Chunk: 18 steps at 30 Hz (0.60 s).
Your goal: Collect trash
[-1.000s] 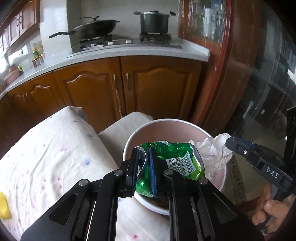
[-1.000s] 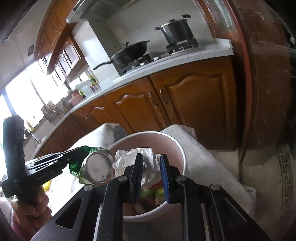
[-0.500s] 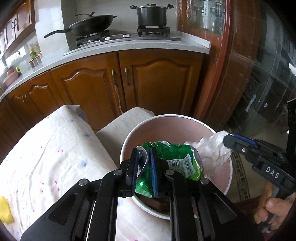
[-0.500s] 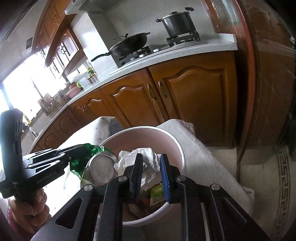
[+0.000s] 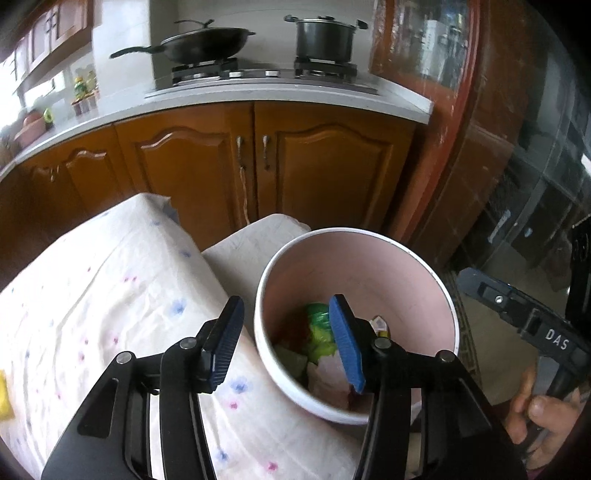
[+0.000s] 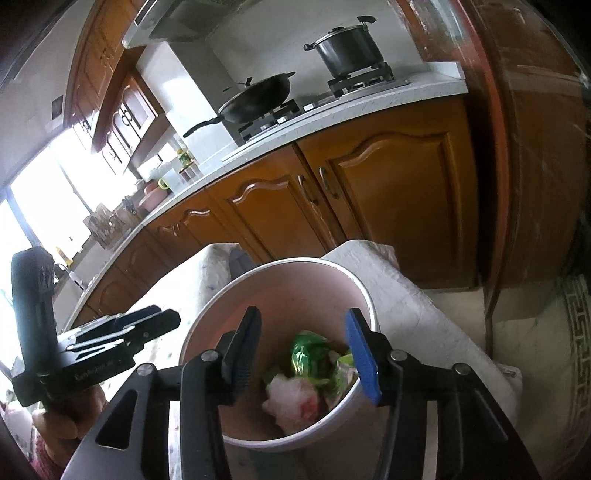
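The left gripper [image 5: 286, 339] hangs over the near rim of the round pink plastic bin [image 5: 369, 258], its jaws spread wide and holding nothing; the right gripper [image 6: 306, 350] hovers over the same bin, jaws also wide and bare. The crushed green drink can [image 6: 306, 350] lies inside the bin beside the crumpled white paper wad [image 6: 291, 398]. Left of the bin is the desk under a white flower-print cloth [image 5: 110, 295]. Beyond stand brown wooden cabinets [image 5: 325, 170] under a pale countertop carrying a black wok [image 5: 207, 44] and a dark lidded pot [image 5: 325, 35].
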Each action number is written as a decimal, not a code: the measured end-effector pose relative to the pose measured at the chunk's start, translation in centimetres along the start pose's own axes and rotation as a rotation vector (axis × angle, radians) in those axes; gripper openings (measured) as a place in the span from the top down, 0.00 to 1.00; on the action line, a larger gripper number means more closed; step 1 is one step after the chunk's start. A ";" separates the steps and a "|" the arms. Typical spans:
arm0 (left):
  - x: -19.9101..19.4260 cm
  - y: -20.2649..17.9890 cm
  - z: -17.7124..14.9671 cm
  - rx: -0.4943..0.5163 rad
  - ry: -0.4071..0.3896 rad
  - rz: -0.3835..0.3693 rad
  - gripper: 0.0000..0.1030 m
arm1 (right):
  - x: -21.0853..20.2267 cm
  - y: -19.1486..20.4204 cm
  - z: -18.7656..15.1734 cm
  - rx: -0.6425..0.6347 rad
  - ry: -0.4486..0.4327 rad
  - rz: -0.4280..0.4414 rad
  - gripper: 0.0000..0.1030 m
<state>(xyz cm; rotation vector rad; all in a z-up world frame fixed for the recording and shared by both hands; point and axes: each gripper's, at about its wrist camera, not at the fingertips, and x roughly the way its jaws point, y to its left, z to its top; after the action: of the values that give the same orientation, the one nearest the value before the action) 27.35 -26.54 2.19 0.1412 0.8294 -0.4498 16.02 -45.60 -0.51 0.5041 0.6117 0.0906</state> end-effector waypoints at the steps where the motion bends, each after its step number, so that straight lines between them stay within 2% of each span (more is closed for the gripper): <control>1: -0.1 0.3 -0.2 -0.013 0.002 -0.002 0.51 | -0.2 0.0 -0.1 0.006 -0.008 0.004 0.43; 9: -2.6 2.9 -3.0 -0.125 -0.019 -0.009 0.43 | -1.4 1.0 -1.2 0.039 -0.047 0.039 0.21; 12: -3.6 4.0 -4.1 -0.167 -0.033 -0.017 0.39 | -2.0 1.9 -2.0 0.048 -0.057 0.056 0.19; 13: -4.1 4.5 -4.7 -0.186 -0.038 -0.013 0.35 | -2.2 2.1 -2.2 0.050 -0.060 0.059 0.16; 18: -6.2 6.5 -7.3 -0.263 -0.070 -0.011 0.26 | -3.2 3.8 -3.9 0.058 -0.085 0.069 0.10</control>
<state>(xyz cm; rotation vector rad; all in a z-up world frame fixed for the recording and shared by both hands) 21.55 -16.53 1.51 -0.1220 0.8132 -0.3499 11.42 -41.35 0.32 0.5821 0.5149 0.1164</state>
